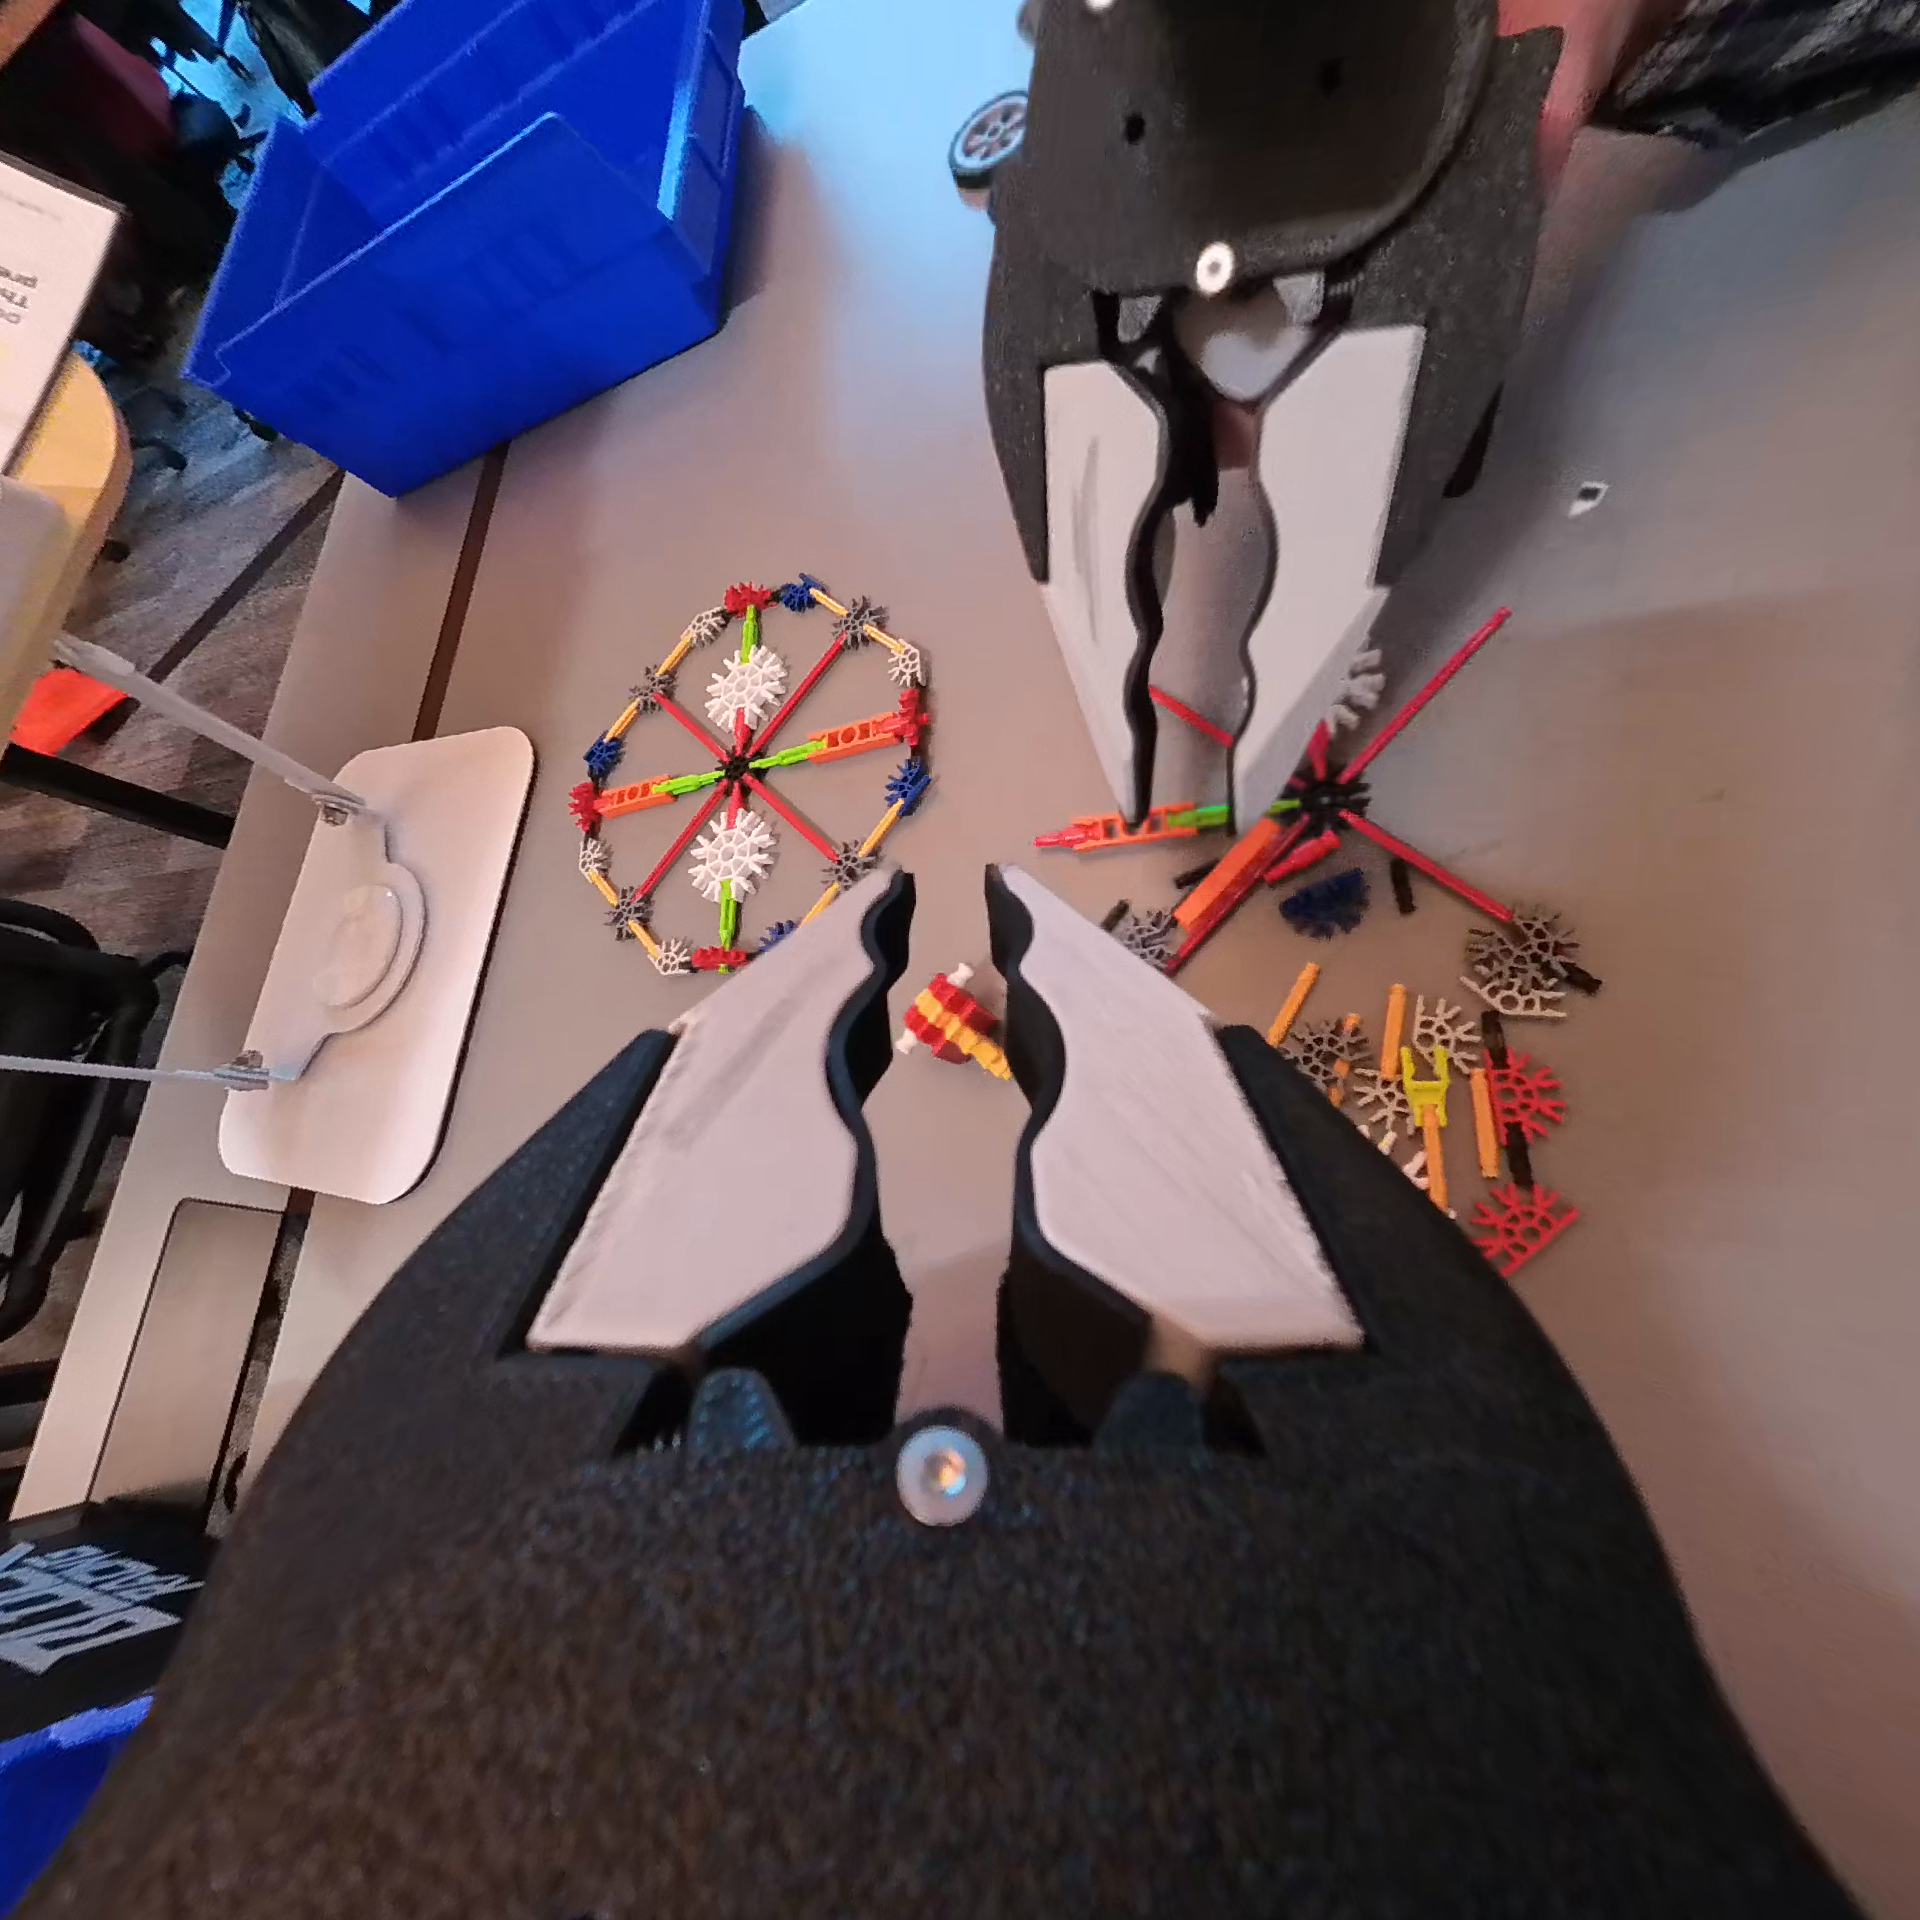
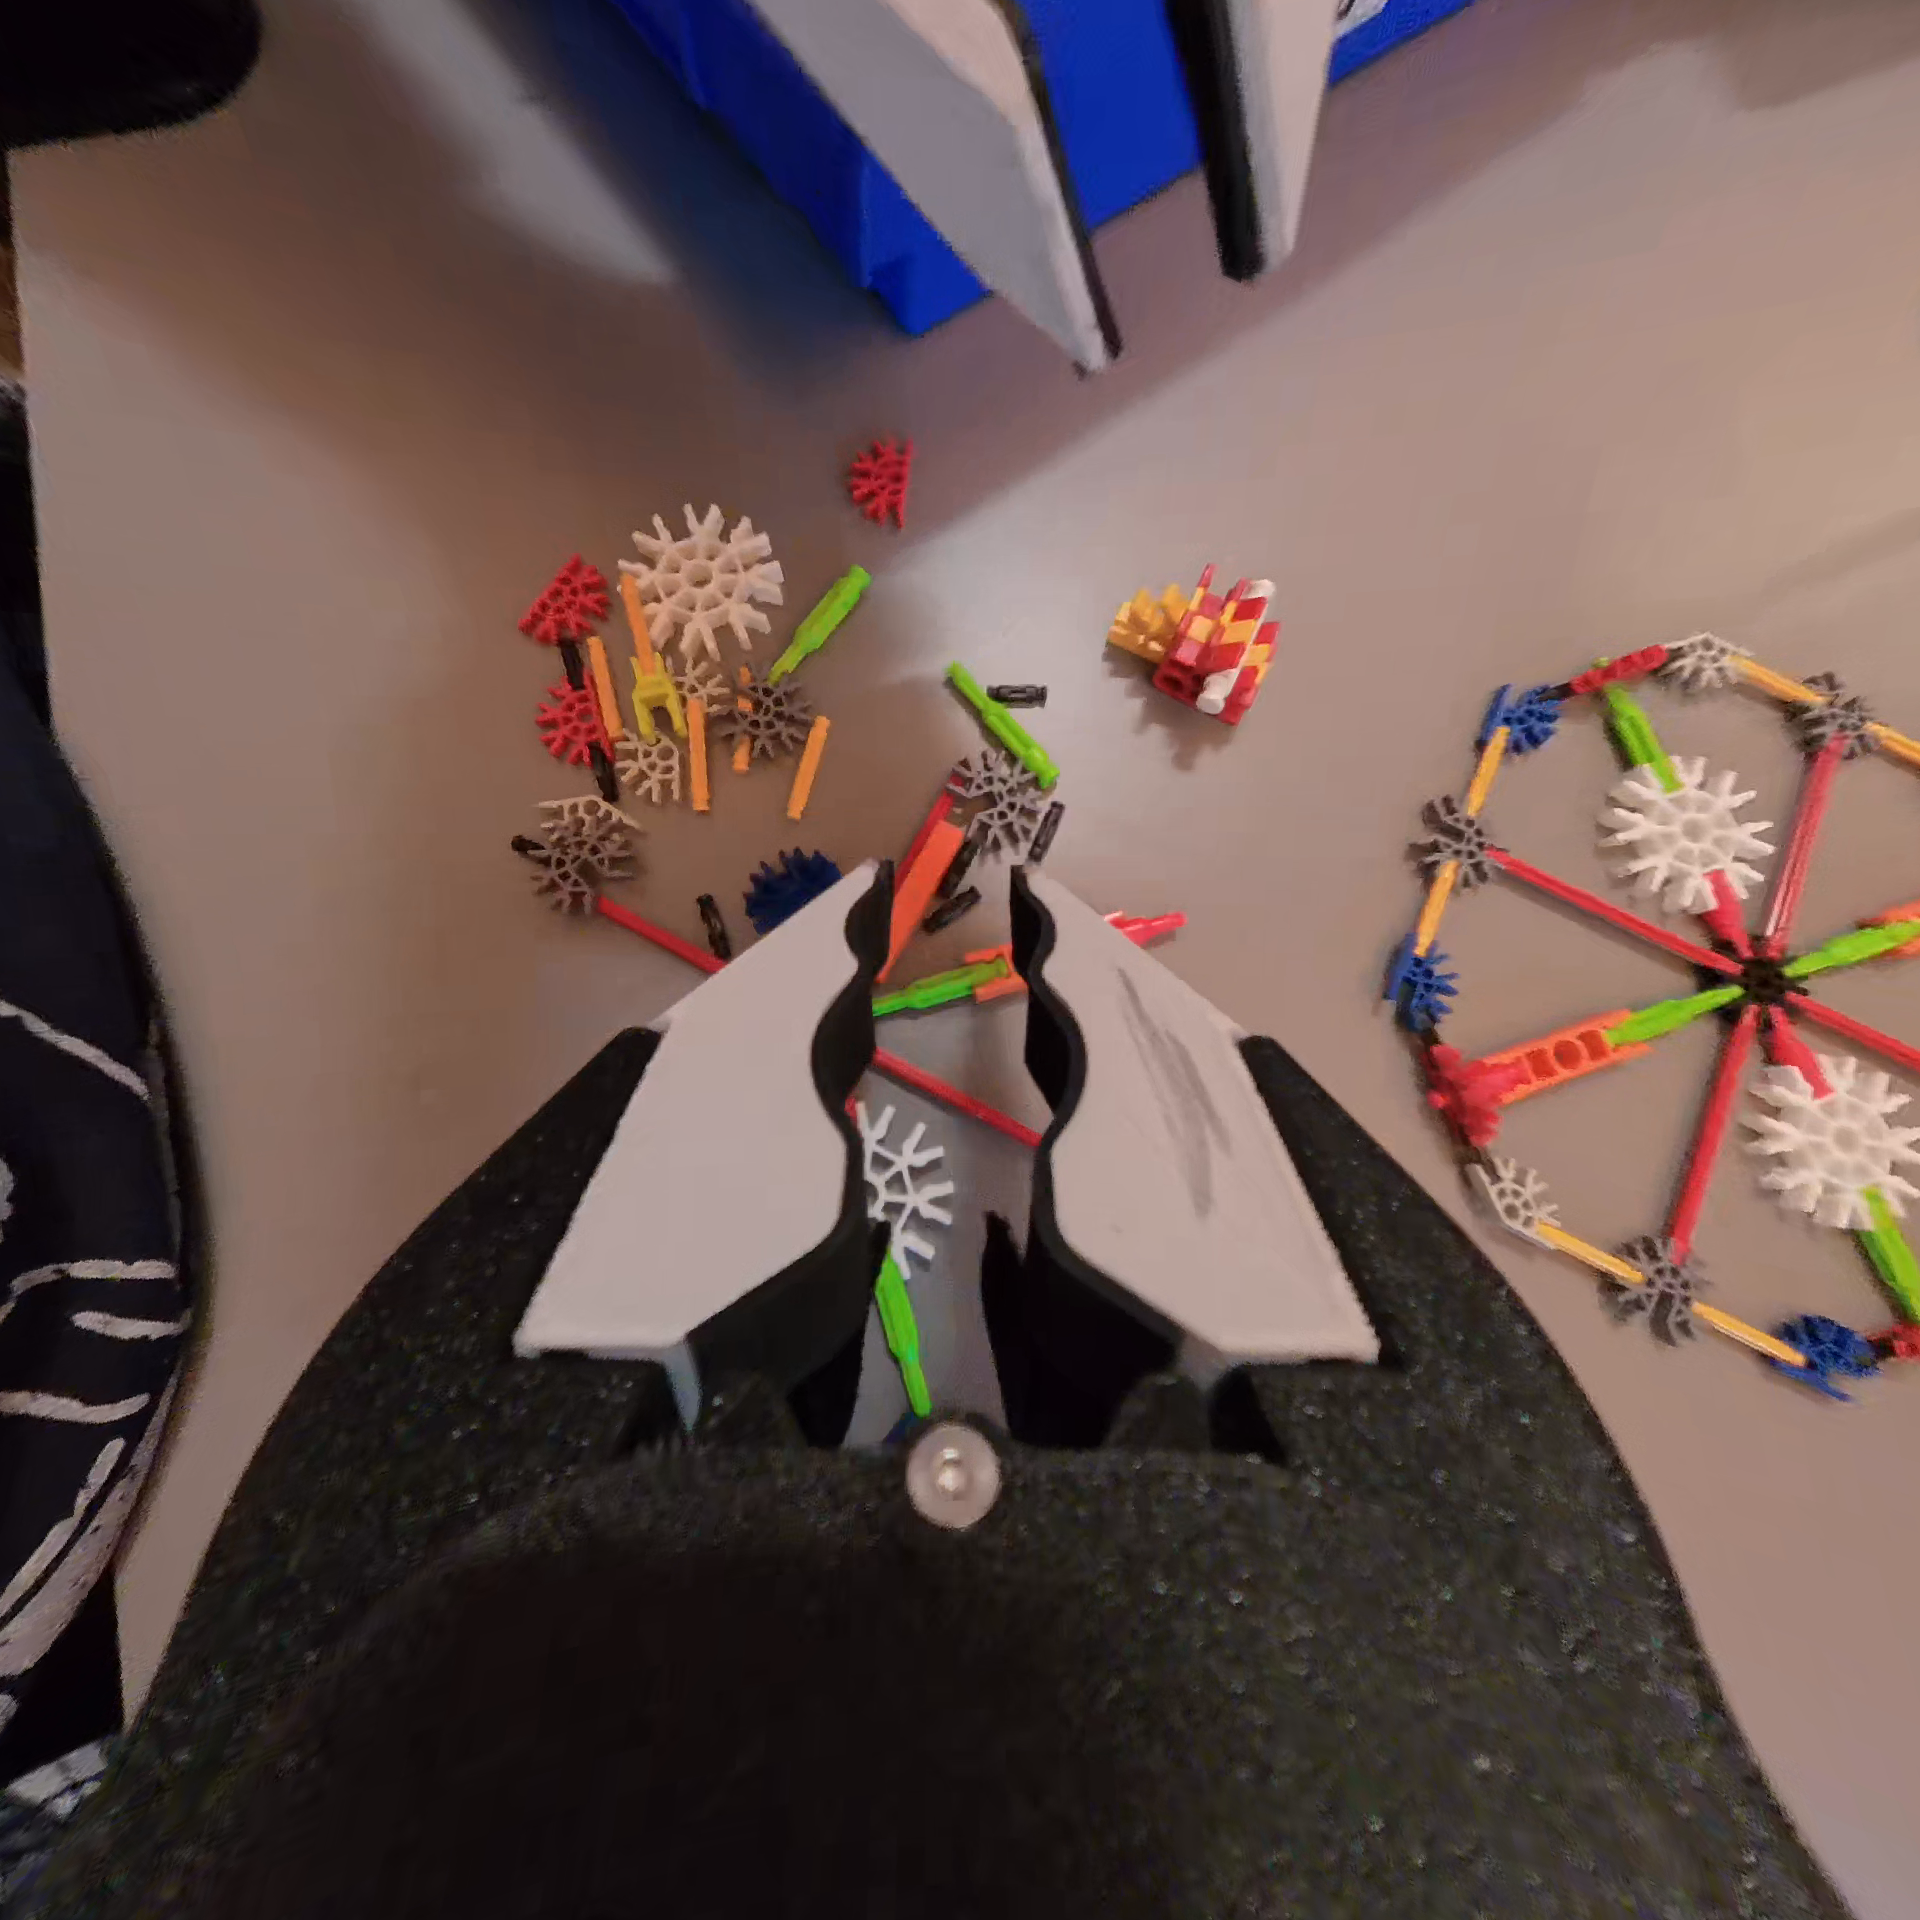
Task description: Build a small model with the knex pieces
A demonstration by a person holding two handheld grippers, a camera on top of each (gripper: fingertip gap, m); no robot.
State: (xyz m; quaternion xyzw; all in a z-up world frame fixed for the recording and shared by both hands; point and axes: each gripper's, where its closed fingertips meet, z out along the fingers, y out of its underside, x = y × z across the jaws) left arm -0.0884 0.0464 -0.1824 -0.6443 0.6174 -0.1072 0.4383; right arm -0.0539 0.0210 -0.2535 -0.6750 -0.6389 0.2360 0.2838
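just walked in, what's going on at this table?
A person holds two handheld grippers over a table strewn with toy construction pieces. The right gripper, open, is down among a half-built spoke assembly. The left gripper, open, hovers over a small red-and-yellow cluster. A finished wheel lies flat beside them, a blue bin beyond.
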